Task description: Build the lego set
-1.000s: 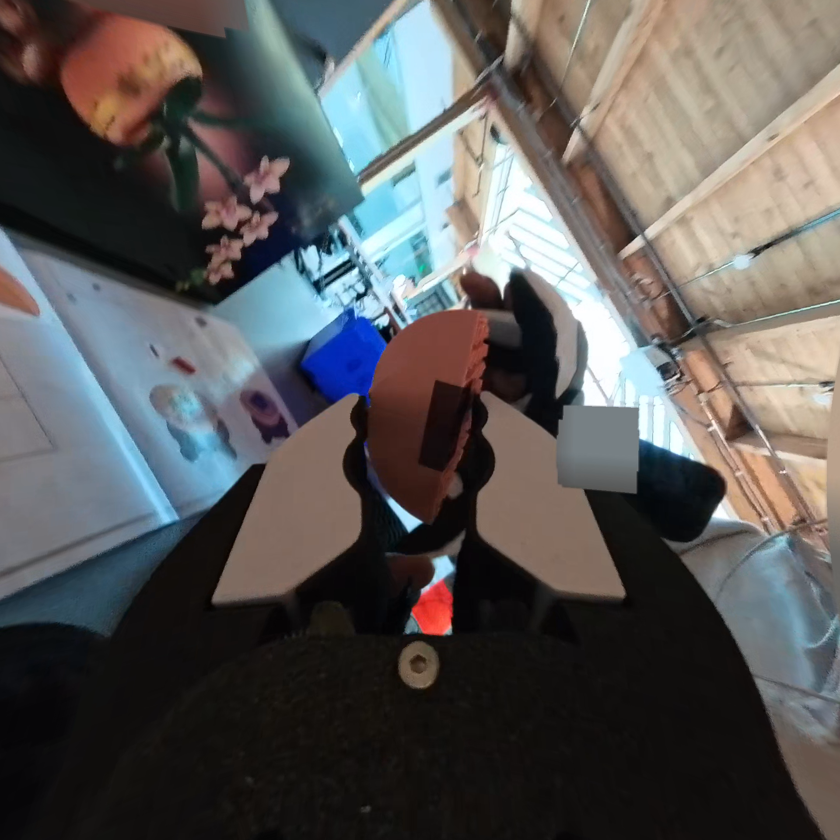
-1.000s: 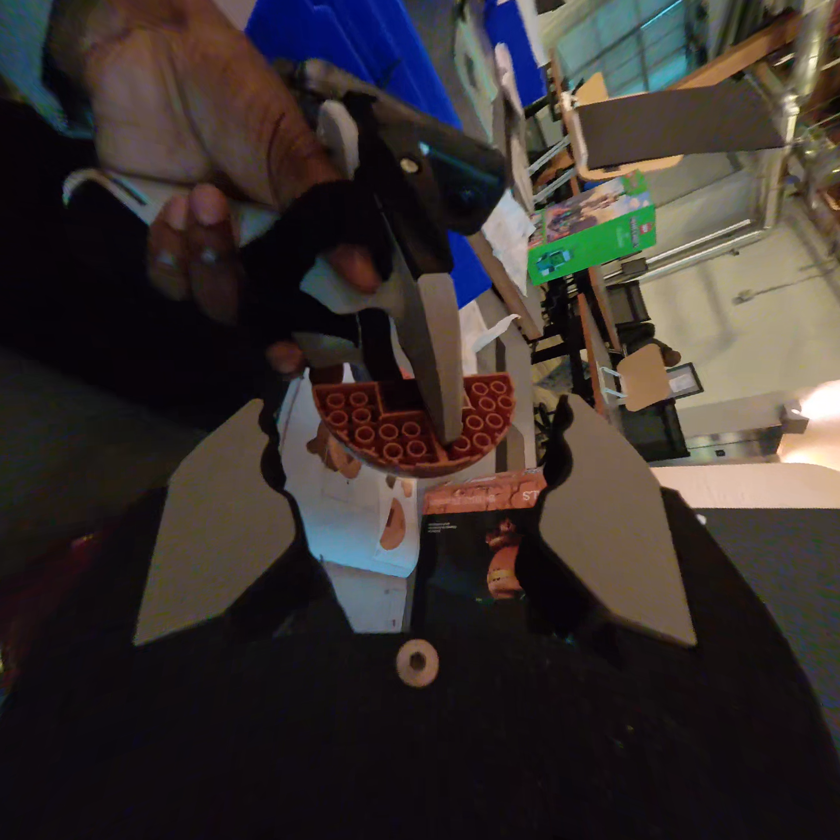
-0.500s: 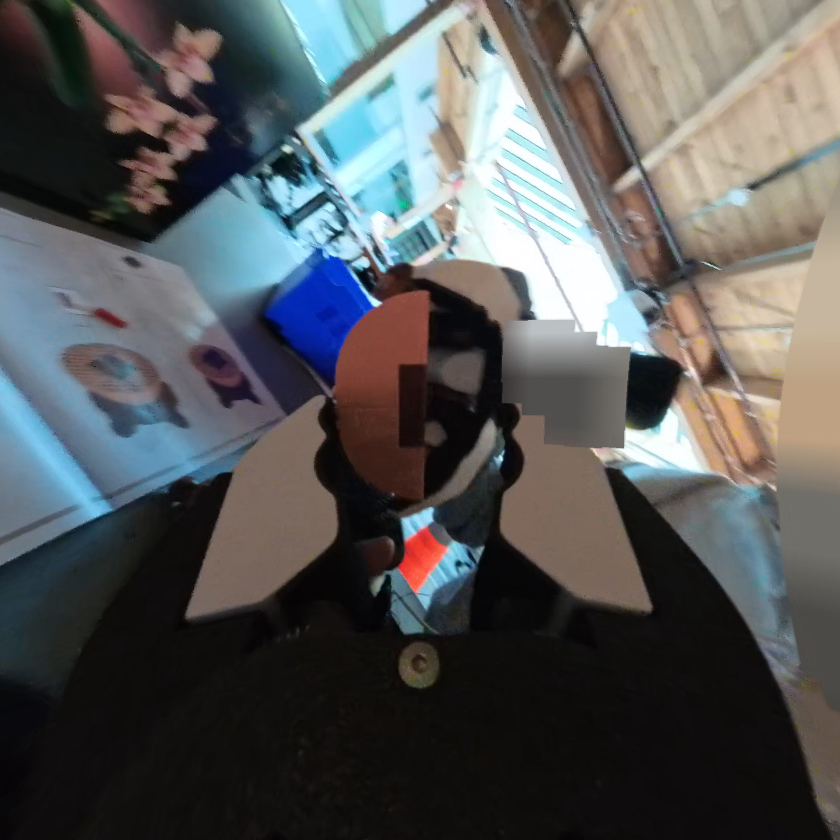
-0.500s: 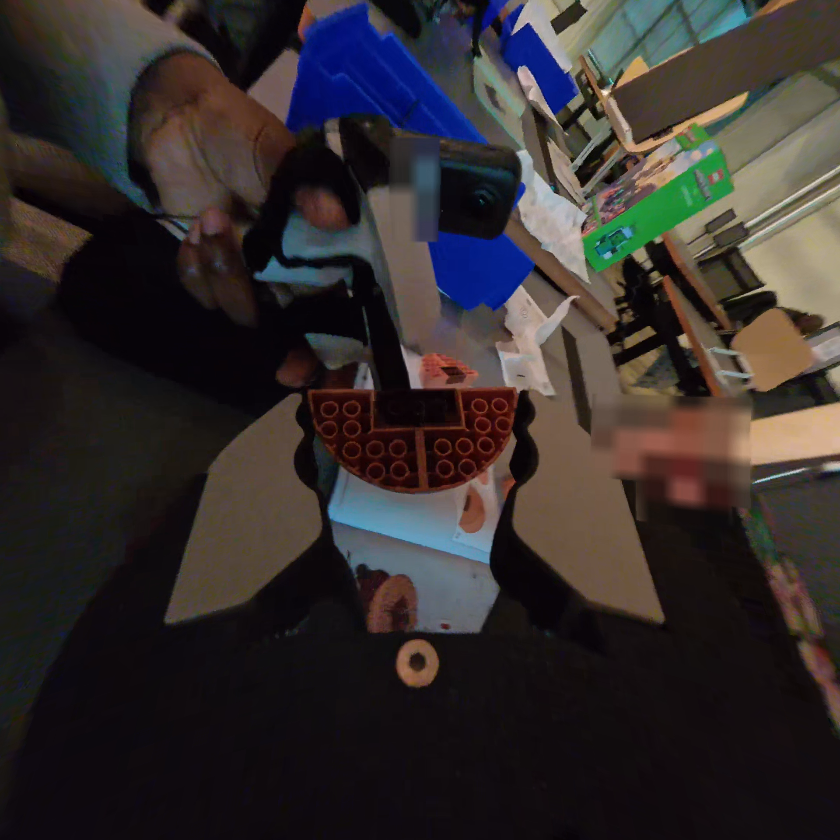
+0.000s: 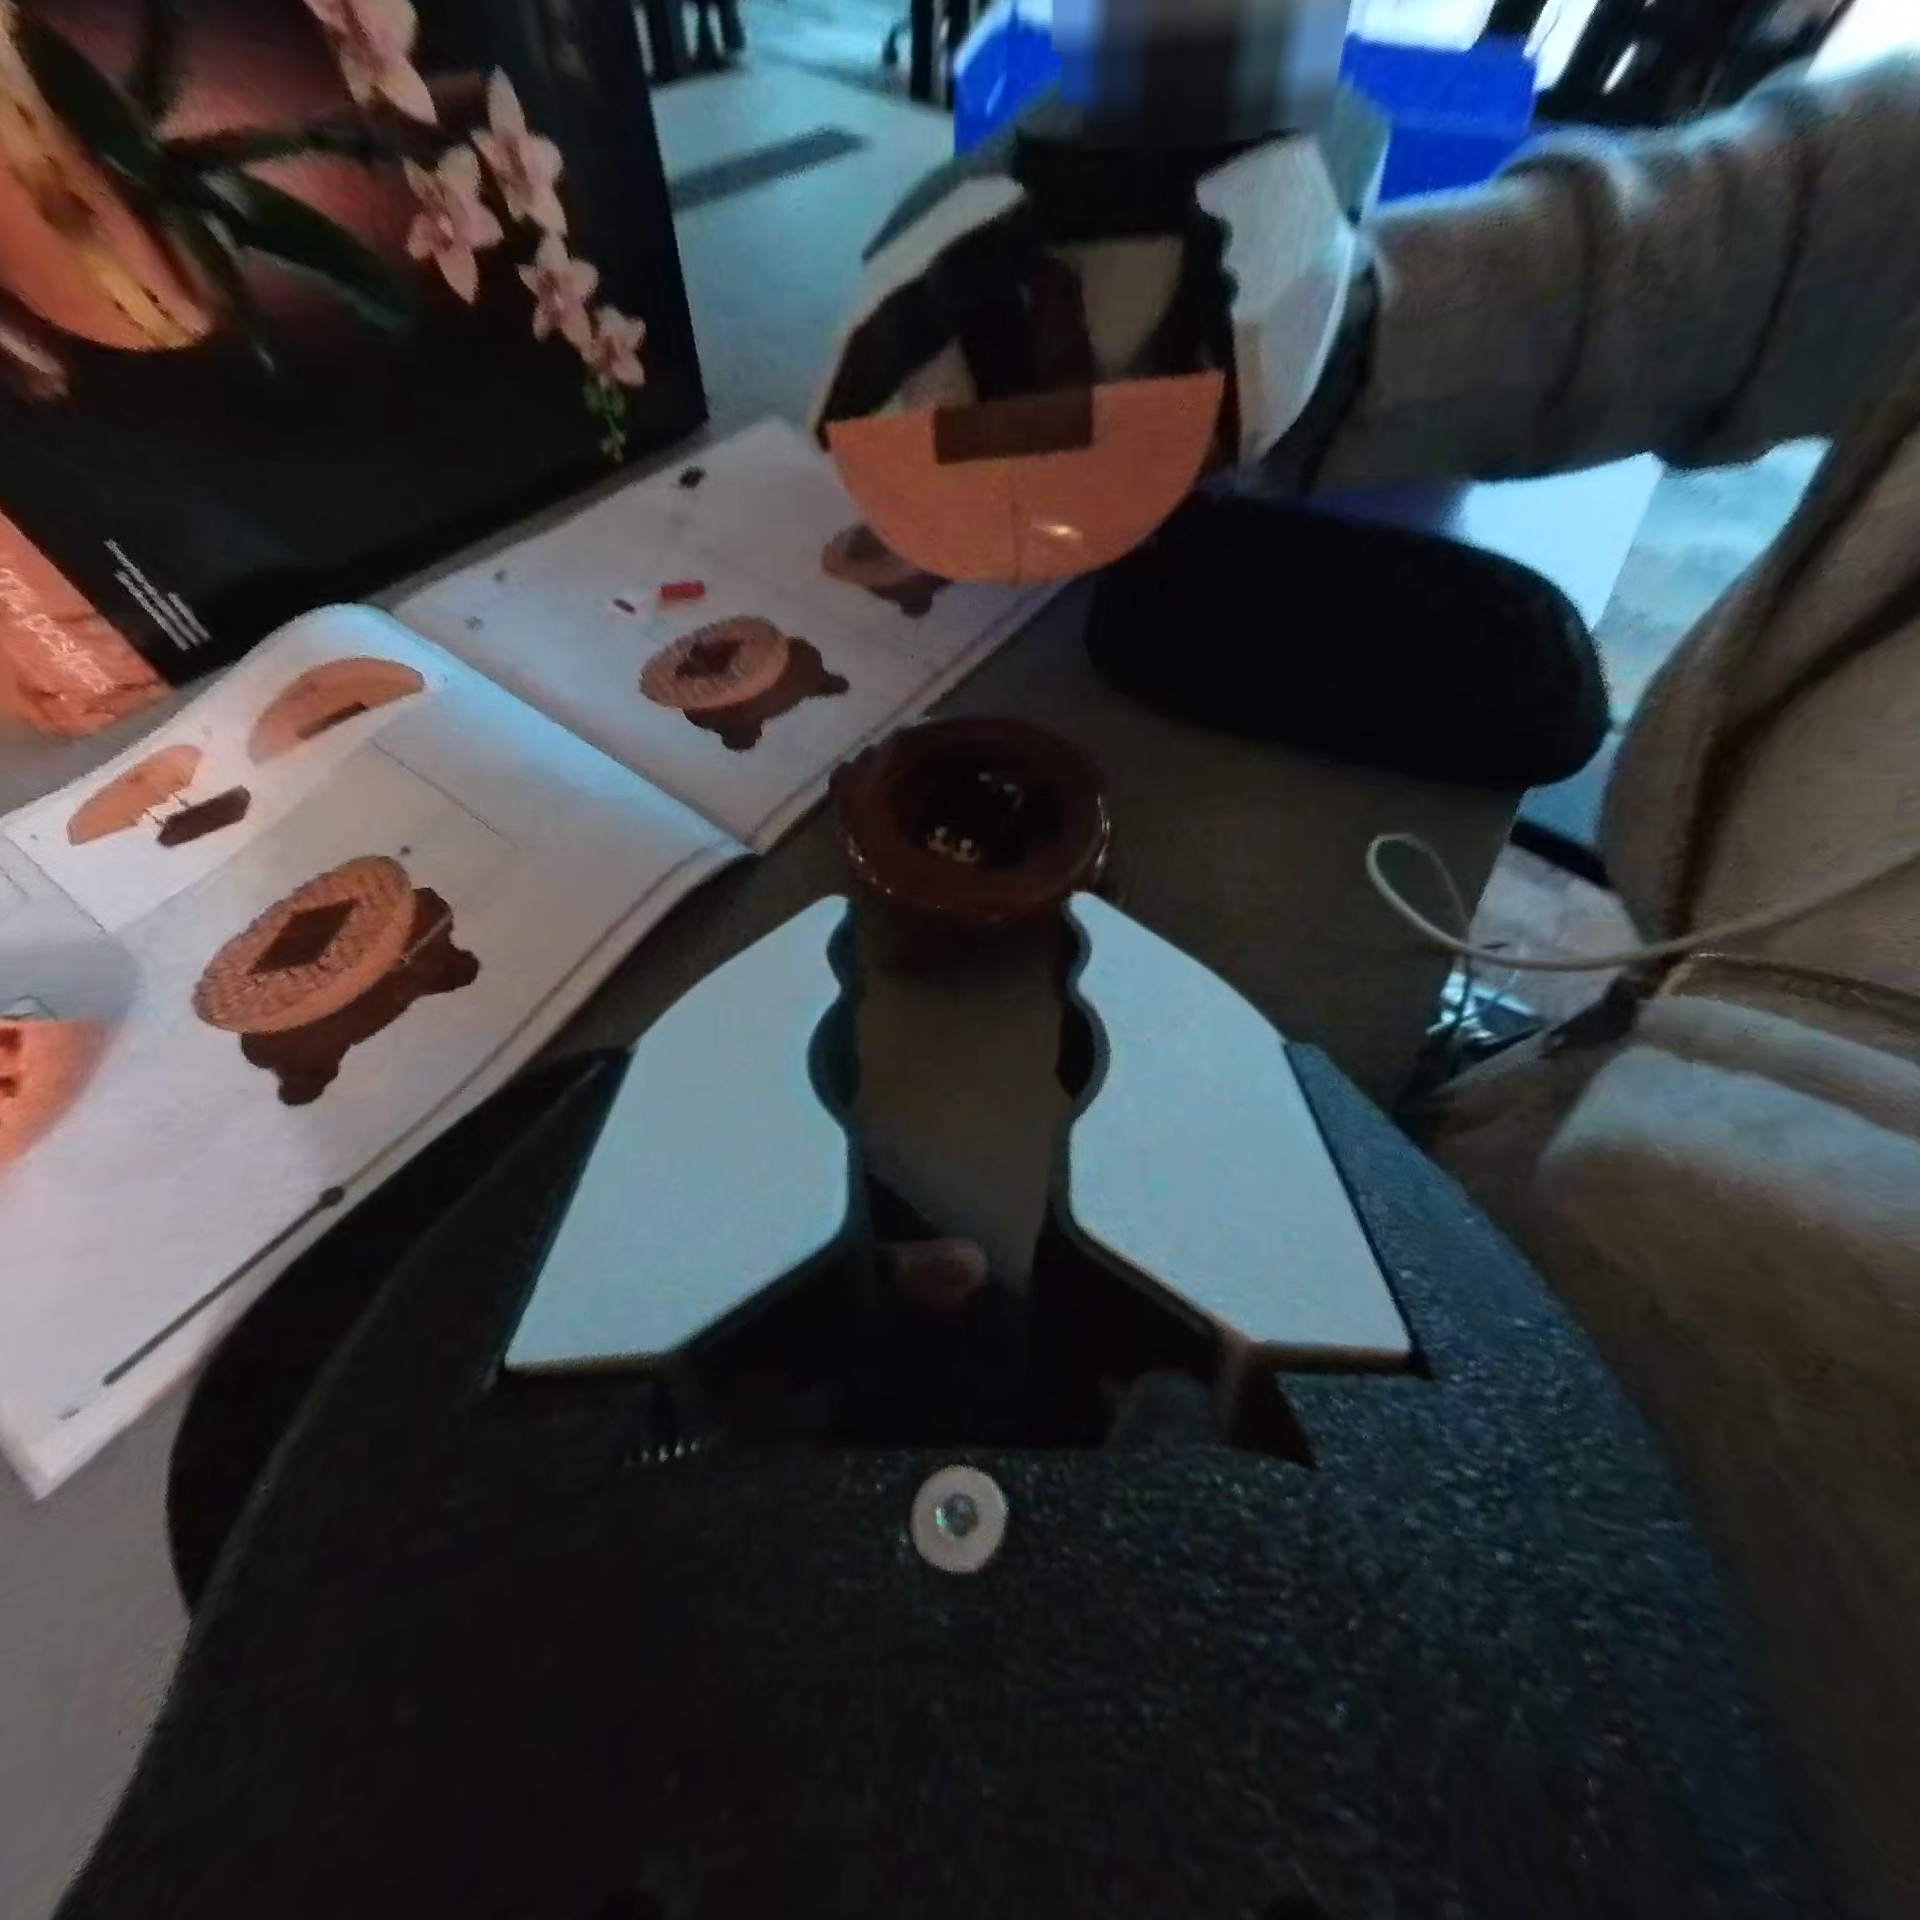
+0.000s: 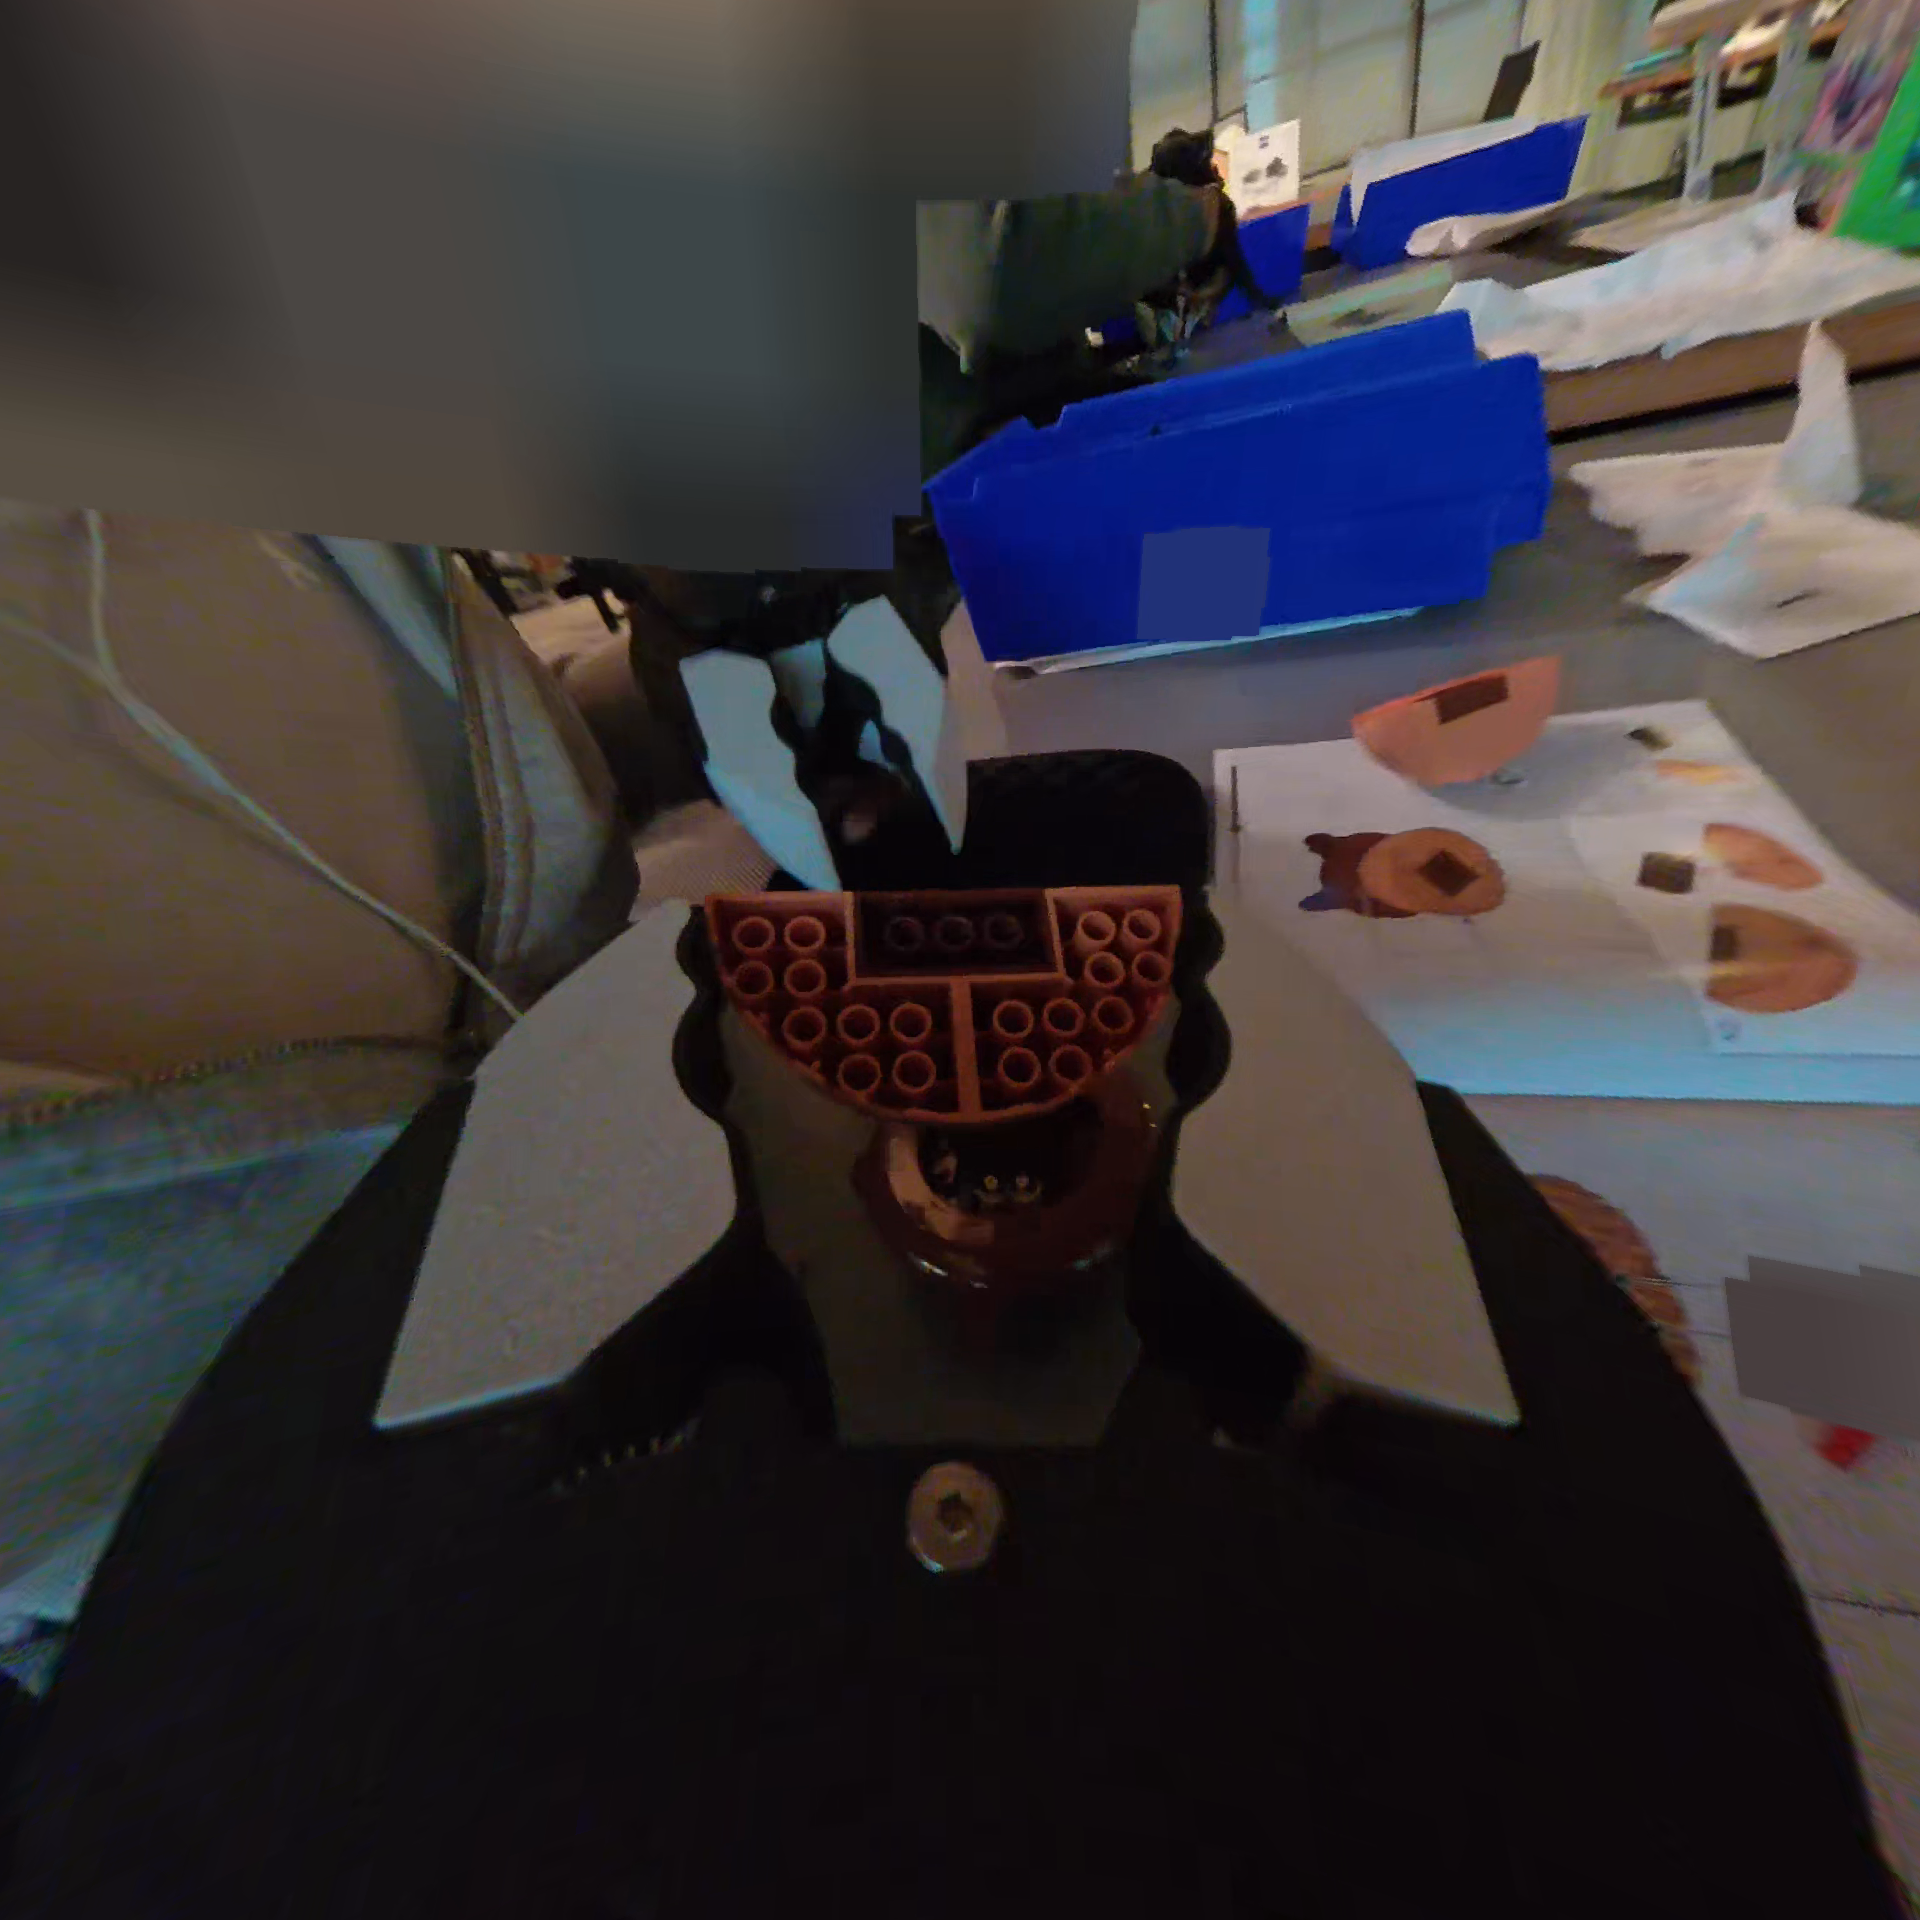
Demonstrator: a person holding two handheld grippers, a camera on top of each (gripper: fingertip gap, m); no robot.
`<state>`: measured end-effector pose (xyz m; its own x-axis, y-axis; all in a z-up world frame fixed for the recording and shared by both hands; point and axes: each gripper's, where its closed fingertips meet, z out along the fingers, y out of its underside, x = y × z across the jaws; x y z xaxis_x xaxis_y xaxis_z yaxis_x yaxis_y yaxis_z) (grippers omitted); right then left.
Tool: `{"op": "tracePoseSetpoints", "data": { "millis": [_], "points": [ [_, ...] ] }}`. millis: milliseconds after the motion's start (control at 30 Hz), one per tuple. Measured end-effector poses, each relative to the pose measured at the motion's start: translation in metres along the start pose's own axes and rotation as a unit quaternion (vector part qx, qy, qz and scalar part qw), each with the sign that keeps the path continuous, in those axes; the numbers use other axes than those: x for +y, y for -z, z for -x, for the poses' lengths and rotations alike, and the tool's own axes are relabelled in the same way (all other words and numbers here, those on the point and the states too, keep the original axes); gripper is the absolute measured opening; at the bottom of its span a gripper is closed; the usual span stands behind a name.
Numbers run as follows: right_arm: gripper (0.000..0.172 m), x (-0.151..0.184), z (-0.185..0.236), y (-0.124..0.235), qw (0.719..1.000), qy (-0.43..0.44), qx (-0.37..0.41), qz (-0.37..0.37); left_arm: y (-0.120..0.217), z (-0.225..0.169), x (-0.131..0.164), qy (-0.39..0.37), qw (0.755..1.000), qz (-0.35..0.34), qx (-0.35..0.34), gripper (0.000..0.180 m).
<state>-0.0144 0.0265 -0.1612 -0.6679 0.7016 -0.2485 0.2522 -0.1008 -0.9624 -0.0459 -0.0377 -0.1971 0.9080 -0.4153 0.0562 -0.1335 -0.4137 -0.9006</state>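
Plainly nothing sits on the pot (image 5: pixel 971 821) yet: it stands open-topped on the counter (image 5: pixel 1247 883), just beyond the tips of the left claw (image 5: pixel 958 909), which is part open and has hold of nothing. Above the pot, the right claw (image 6: pixel 943 914) has its pads pressed on the two ends of an orange half-disc (image 6: pixel 935 1018). Its straight edge, the long axis, runs level from pad to pad on top, its curve hangs toward the pot, and its smooth face is turned to the left claw. A second half-disc (image 6: pixel 1455 717) lies on the booklet (image 5: pixel 416 935), well apart from the pot.
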Motion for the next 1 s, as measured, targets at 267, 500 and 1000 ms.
{"op": "tracePoseSetpoints", "data": {
  "millis": [267, 500, 1000],
  "points": [
    [0.083, 0.008, -0.002, -0.001, 0.989, -0.117, 0.085, -0.034, 0.005, -0.008, -0.003, 0.026, 0.999, -0.043, -0.022, 0.004],
    [0.083, 0.025, 0.004, -0.013, 0.989, 0.002, 0.147, 0.034, 0.022, -0.008, 0.018, -0.017, 0.999, -0.009, -0.030, 0.015],
    [0.085, 0.053, -0.005, -0.020, 0.969, 0.067, 0.184, 0.151, 0.091, 0.053, 0.034, 0.080, 0.987, -0.094, -0.101, 0.017]
  ]
}}
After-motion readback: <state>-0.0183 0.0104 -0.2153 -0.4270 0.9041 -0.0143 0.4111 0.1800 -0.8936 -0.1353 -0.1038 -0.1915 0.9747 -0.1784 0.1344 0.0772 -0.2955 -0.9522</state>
